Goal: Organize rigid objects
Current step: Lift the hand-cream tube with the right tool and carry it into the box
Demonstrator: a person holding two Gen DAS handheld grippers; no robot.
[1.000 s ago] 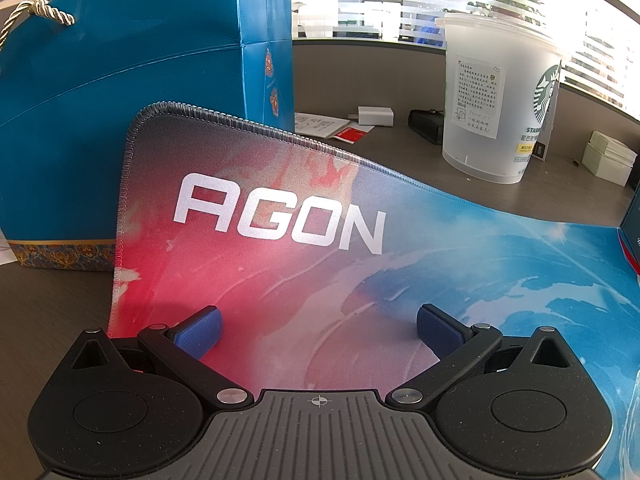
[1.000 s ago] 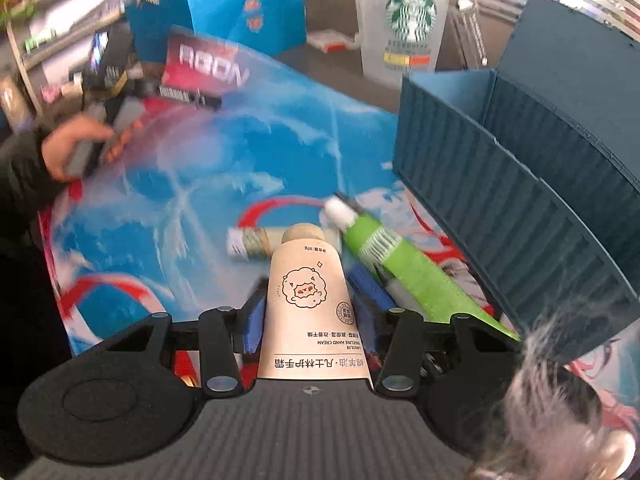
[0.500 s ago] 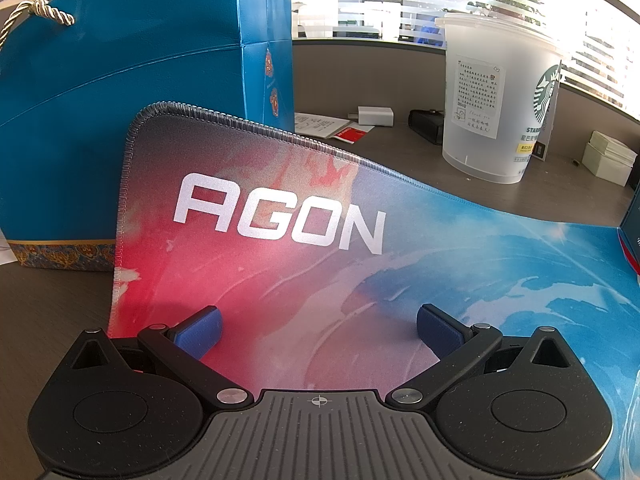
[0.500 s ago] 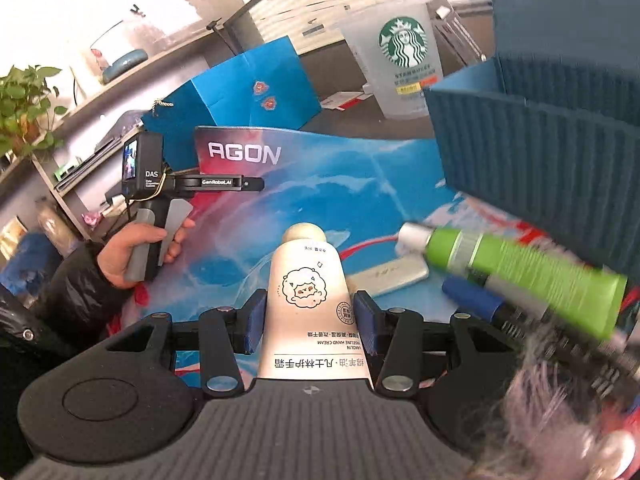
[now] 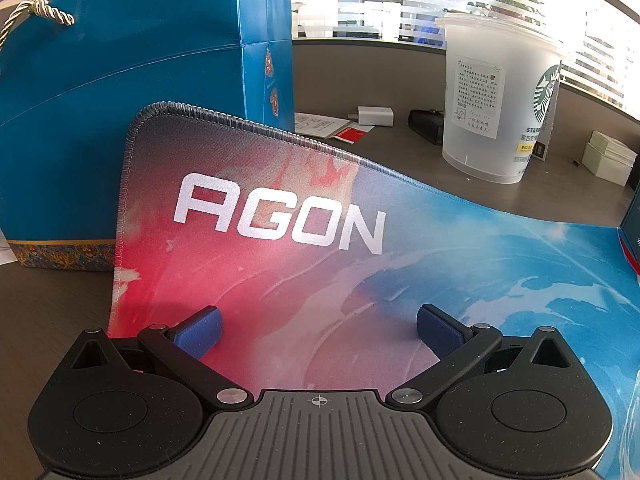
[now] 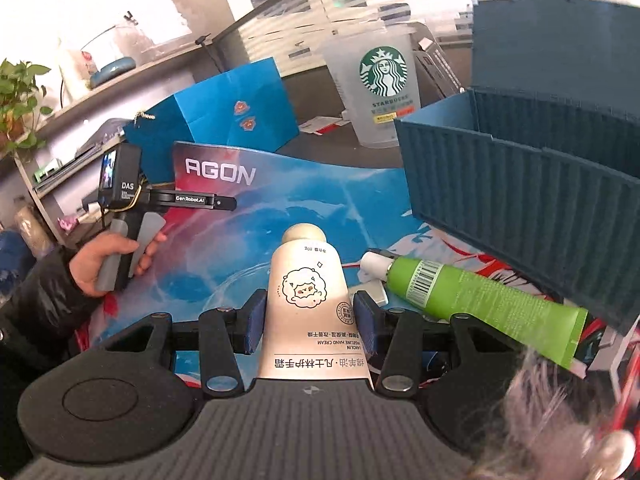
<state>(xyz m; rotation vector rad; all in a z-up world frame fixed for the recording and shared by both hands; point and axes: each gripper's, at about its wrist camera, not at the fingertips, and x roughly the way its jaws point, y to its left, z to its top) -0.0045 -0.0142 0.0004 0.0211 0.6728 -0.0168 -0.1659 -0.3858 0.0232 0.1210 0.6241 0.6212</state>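
Clamped between the blue pads of the right gripper was a cream hand-cream tube, cap pointing away from the camera, printed with a cartoon sheep and the words "LANOLIN VASELINE HAND CREAM" above a line of Chinese characters (all upside down in this view). Just beside it on the right lay a green tube with a white cap and a barcode, near the ribbed wall of a dark blue organizer box. Both sat over a red-and-blue desk mat marked "AGON" in white. Farther back stood a frosted Starbucks cup and a blue gift bag.

Over the mat's red corner hung the left gripper, its blue pads spread wide with nothing between them. Seen from the right wrist, that same tool was held in the person's left hand, its body reading "DAS" and "GenRobot.AI". The left view showed a Chinese-text sticker on the cup, and a white charger on the desk behind.
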